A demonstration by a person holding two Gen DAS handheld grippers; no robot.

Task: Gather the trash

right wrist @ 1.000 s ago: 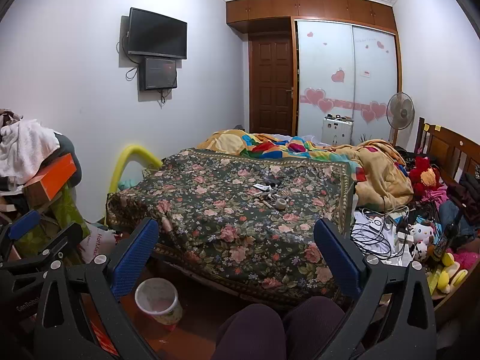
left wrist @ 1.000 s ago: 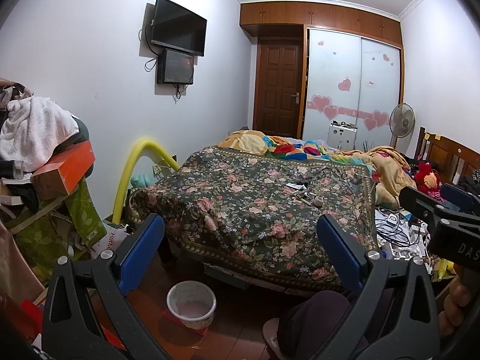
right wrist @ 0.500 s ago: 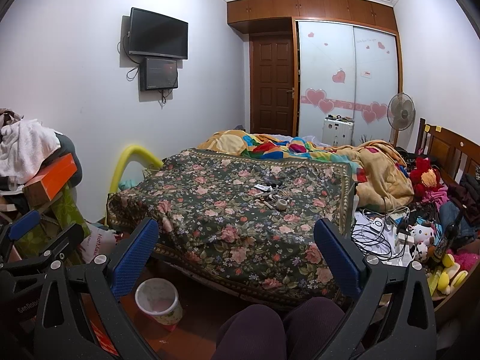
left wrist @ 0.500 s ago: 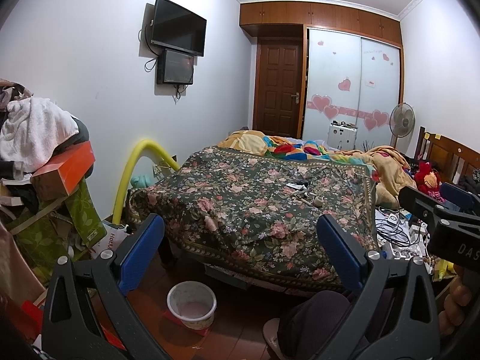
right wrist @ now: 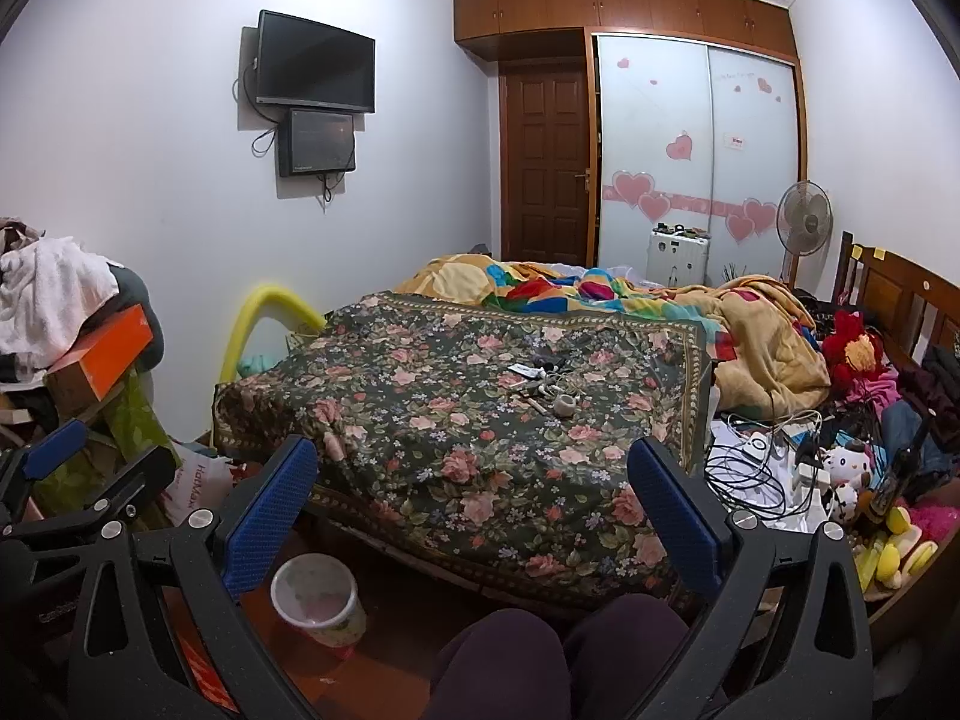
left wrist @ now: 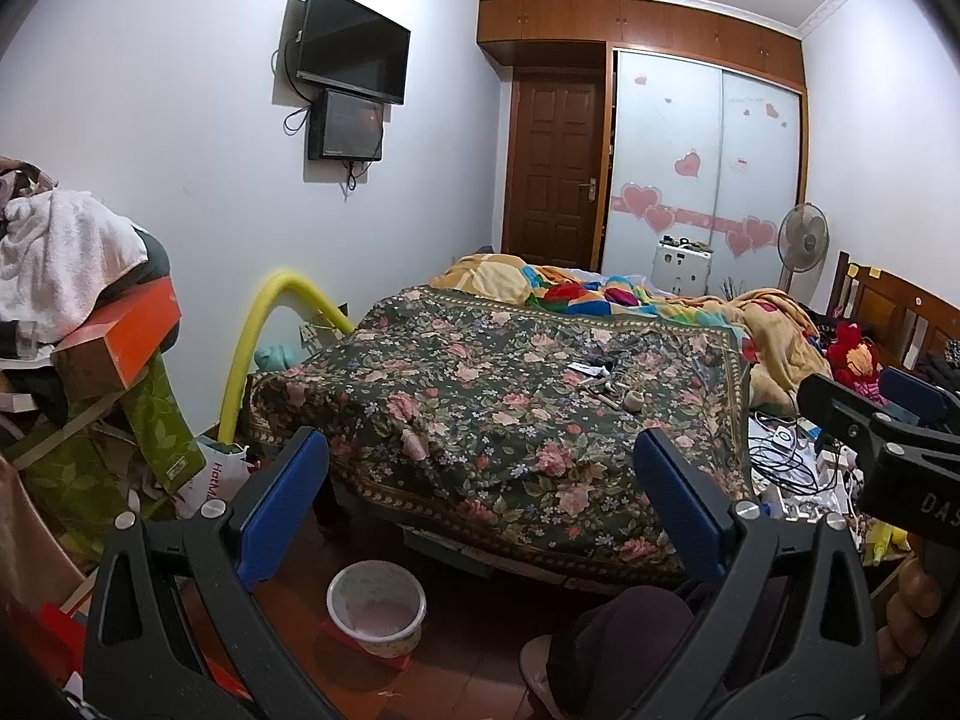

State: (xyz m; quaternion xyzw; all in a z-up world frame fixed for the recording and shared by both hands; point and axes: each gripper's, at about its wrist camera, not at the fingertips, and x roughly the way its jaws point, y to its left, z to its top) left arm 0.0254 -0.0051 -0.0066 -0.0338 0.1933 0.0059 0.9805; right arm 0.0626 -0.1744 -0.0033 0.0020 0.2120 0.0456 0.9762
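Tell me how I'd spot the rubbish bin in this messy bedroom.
Start at the bed's dark floral blanket and follow its near edge down to the reddish floor. There stands a small round bin, open-topped with a pale liner. Nothing else on that floor patch is round and open-topped.

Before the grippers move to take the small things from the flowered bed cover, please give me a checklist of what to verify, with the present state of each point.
1. Left gripper open and holding nothing: ok.
2. Right gripper open and holding nothing: ok.
3. Small pale plastic bin on the floor before the bed, upright with its mouth free: ok.
4. Cluster of small items on the dark floral bedspread uncovered: ok; which are trash: cannot tell.
5. Grippers at the cluster: not ok; both are short of it, near the bed's foot.
6. Tangle of white cables apart from the cluster: ok.
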